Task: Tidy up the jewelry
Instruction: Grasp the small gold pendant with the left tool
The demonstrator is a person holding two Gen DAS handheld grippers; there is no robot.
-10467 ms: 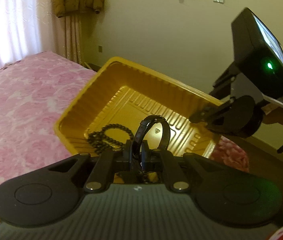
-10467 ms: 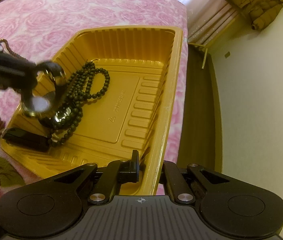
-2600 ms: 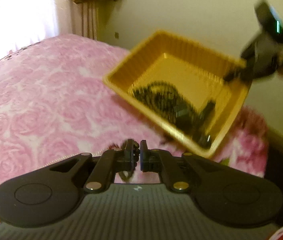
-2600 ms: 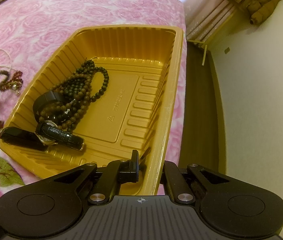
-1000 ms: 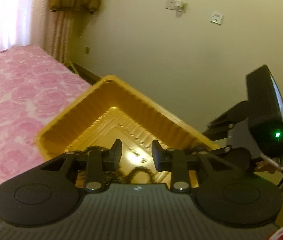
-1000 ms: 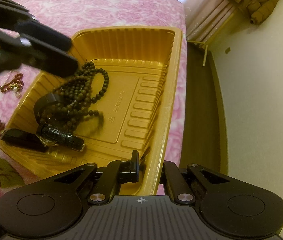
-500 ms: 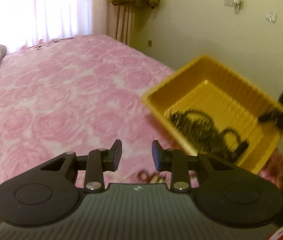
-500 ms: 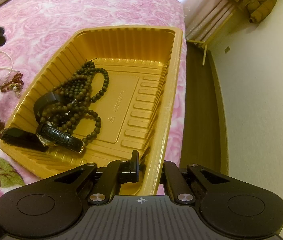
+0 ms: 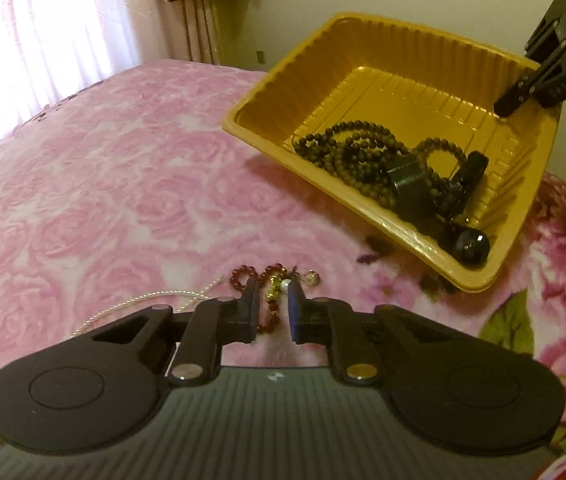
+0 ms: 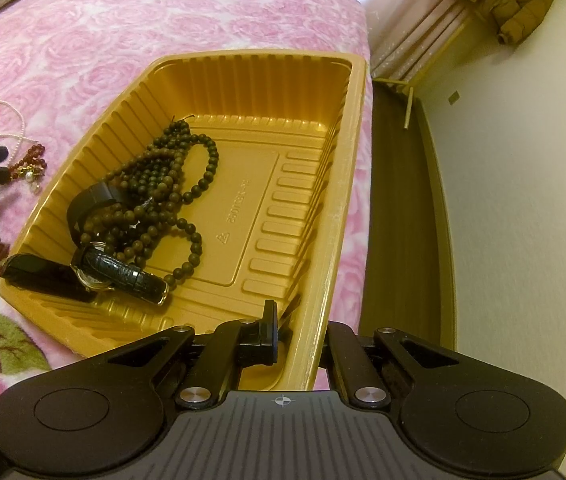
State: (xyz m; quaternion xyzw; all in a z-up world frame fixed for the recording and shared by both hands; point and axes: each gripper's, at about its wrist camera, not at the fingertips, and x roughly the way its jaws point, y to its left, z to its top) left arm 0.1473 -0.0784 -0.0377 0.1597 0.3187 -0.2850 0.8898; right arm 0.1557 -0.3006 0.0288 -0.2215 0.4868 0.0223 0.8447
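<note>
Gripping the tray (image 10: 347, 216) rim, the right gripper (image 10: 295, 320) could tip it; the left gripper (image 9: 273, 300) jaws are open, and the red bracelet (image 9: 267, 280) may be missed.

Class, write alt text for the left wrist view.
Open left tongs straddle a red bead bracelet lying on a pink rose bedspread, beside a white pearl strand. Beyond, a yellow tray holds dark beads and a watch.

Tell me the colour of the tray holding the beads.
Golden yellow tray, ribbed walls; clearest in the right wrist view.
</note>
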